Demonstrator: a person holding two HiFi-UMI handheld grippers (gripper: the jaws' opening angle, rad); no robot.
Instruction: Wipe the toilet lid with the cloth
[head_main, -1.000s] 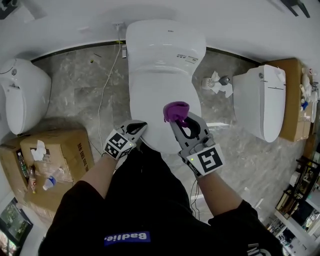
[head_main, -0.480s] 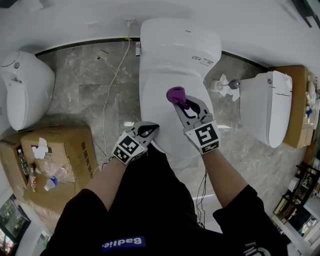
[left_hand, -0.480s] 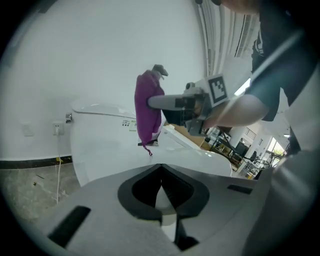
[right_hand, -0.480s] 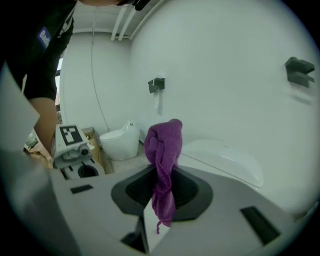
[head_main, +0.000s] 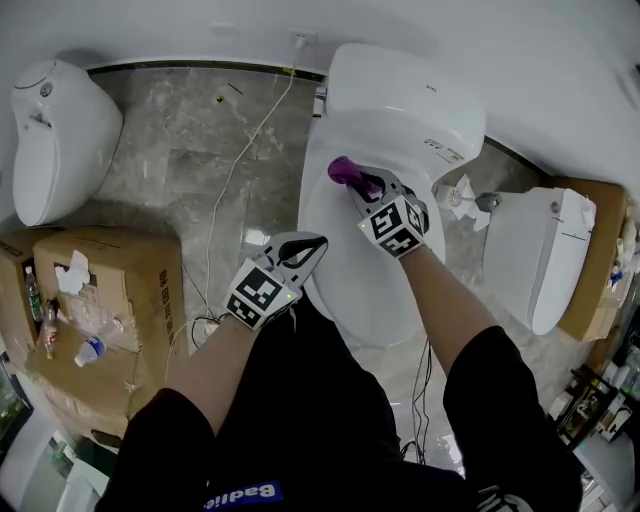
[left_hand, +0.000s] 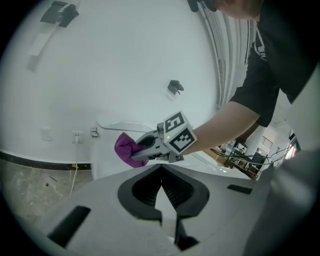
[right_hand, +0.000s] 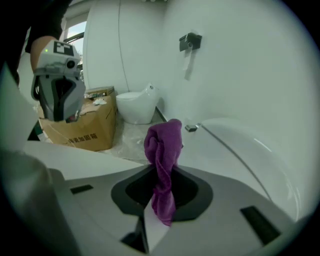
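Standing person: black-clad legs and both forearms fill the bottom of the head view; one gripper in each hand
Left gripper (head_main: 318, 240): jaws closed together with nothing between them, as its own view (left_hand: 161, 169) shows; it sits by the near left edge of the lid; whether it touches the rim cannot be told
Right gripper (head_main: 358, 184): reaches further out than the left, over the rear part of the lid; jaws clamped on the cloth in its own view (right_hand: 161, 172); seen side-on from the left gripper view (left_hand: 138, 153)
Cloth (head_main: 342, 170): purple, bunched; it passes between the right jaws and stands out beyond their tips (right_hand: 163, 142); it lies at the back left of the lid, near the tank; contact with the lid cannot be made out
Toilet lid (head_main: 365, 275): white, closed, glossy; it runs from the person's legs out to the tank
Tank (head_main: 410, 90): white, behind the lid, against the wall
Floor (head_main: 180, 150): grey marble; a pale cable (head_main: 236, 170) trails across it
Cardboard box (head_main: 120, 290): left of the person; crumpled paper and a plastic bottle (head_main: 90, 350) on top
Other toilets: one far left (head_main: 60, 120); one to the right (head_main: 530, 250)
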